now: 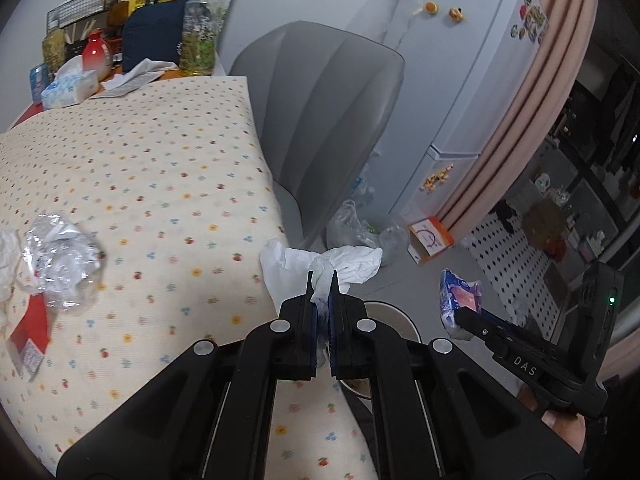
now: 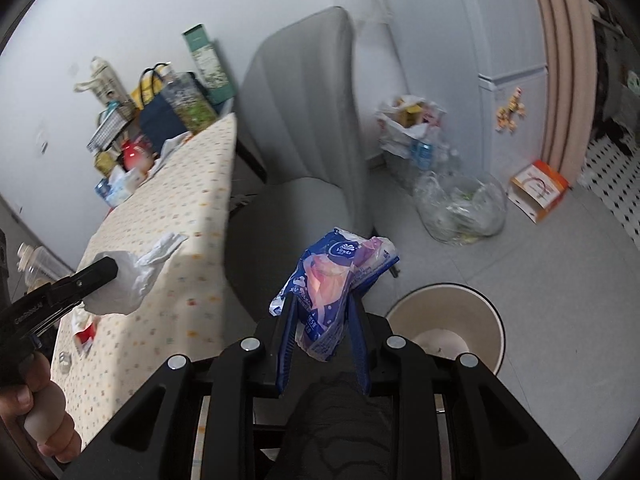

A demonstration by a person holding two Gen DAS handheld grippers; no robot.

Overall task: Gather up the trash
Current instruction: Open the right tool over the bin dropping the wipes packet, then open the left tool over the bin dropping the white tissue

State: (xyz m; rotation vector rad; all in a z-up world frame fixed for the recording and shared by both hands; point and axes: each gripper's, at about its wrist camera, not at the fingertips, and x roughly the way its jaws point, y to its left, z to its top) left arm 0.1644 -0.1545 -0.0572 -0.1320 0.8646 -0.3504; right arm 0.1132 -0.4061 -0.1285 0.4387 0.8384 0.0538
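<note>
From the left wrist view, the left gripper (image 1: 322, 280) has its jaws clamped on a crumpled white tissue (image 1: 320, 266), carried just past the near edge of the table (image 1: 160, 152), over the floor. The tissue looks feather-light and soft; a pinch through its twisted middle, as here, should hold it, though loose flaps could snag. Still on the dotted tablecloth near its left edge lie a crumpled clear plastic wrapper (image 1: 60, 264) and a red and white packet (image 1: 30, 340), probably the next trash to fetch. A grey chair (image 1: 320, 120) stands just beside the table's far side.

From the right wrist view, the right gripper (image 2: 322, 300) is closed partway on an empty blue tissue packet (image 2: 340, 276), held above the chair seat (image 2: 296, 216). The film is thin, slick and springy, so it may slip; gripping its bunched body is safest. The beige waste bin (image 2: 448, 320) sits on the floor just right of the gripper, open and unobstructed. A clear bag of bottles (image 2: 460, 208) and an orange box (image 2: 538, 190) lie farther off.
</note>
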